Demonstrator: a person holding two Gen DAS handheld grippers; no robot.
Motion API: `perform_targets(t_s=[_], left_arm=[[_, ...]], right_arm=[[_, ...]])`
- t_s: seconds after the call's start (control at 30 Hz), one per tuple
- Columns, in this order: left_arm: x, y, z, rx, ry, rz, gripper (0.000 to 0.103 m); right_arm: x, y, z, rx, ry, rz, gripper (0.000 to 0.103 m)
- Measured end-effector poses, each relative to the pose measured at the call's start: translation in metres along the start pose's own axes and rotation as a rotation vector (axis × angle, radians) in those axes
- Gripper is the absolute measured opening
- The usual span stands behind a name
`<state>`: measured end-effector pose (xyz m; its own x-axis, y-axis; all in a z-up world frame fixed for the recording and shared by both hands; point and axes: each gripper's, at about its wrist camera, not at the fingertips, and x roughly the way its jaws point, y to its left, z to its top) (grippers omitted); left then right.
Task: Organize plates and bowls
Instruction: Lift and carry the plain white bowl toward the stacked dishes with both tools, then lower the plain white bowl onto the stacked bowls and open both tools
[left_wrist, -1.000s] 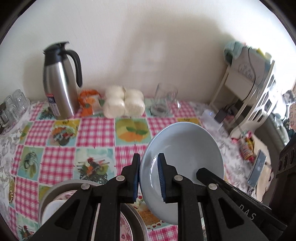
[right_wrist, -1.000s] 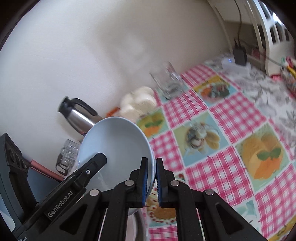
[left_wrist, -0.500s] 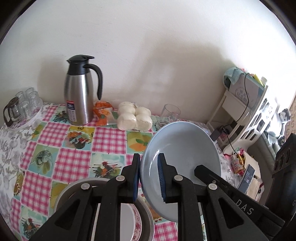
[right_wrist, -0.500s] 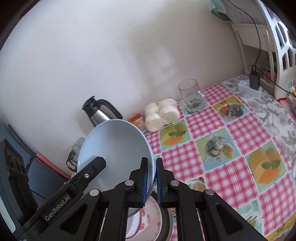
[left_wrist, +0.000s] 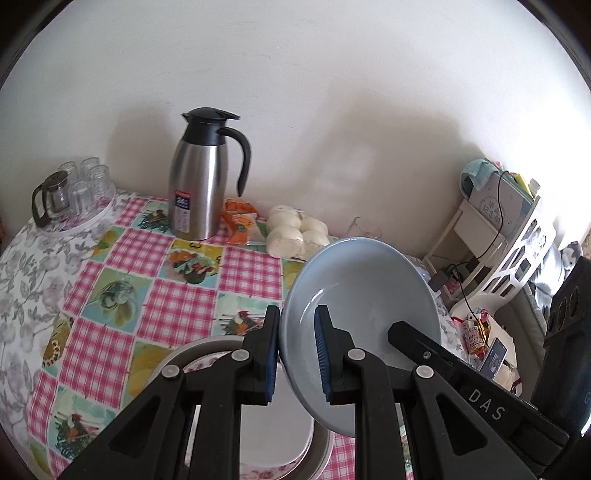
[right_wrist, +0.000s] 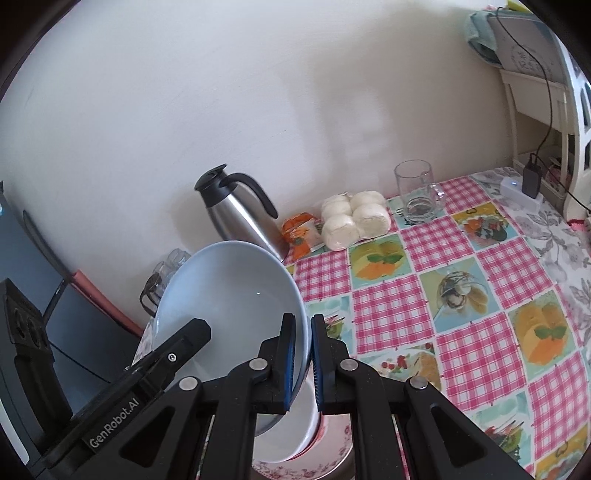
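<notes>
Pale blue glazed bowl (left_wrist: 360, 295) is pinched at opposite rim edges by the left tool (left_wrist: 295, 354) and right tool (right_wrist: 303, 360). Both have raised it higher above the stacked dishes (right_wrist: 295, 439) at the desk's near edge; transfer follows.

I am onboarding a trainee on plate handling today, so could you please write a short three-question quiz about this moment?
1. True or false: only one gripper holds the blue bowl.
2. What stands nearest the steel jug along the wall: A) the glass mug, B) the orange packet, C) the white charger?
3. What lies directly under the lifted bowl?

Key
1. False: the left gripper and right gripper each clamp its rim, on opposite sides.
2. B.
3. A white dish on a floral plate, stacked on the checked tablecloth.
</notes>
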<state>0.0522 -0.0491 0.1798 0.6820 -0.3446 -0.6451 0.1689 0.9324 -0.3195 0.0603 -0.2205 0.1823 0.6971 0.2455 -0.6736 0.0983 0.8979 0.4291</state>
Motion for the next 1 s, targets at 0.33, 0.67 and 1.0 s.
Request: perform_targets(t_s=[0.33,0.67,1.0], left_arm=[[-0.009,0.034,-0.018,-0.057,0.025,0.028,0.020],[-0.002,0.058,-0.036,-0.103,0.091,0.050,0.020],[0.022,0.066,-0.046,-0.122,0.170,0.072,0.020]], right_arm=[[0.012,0.030,-0.023,-0.074,0.053,-0.016,0.010],[0.033,0.040,-0.048,-0.109,0.133,-0.046,0.010],[0.064,0.030,-0.063,-0.091,0.239,-0.086,0.012]])
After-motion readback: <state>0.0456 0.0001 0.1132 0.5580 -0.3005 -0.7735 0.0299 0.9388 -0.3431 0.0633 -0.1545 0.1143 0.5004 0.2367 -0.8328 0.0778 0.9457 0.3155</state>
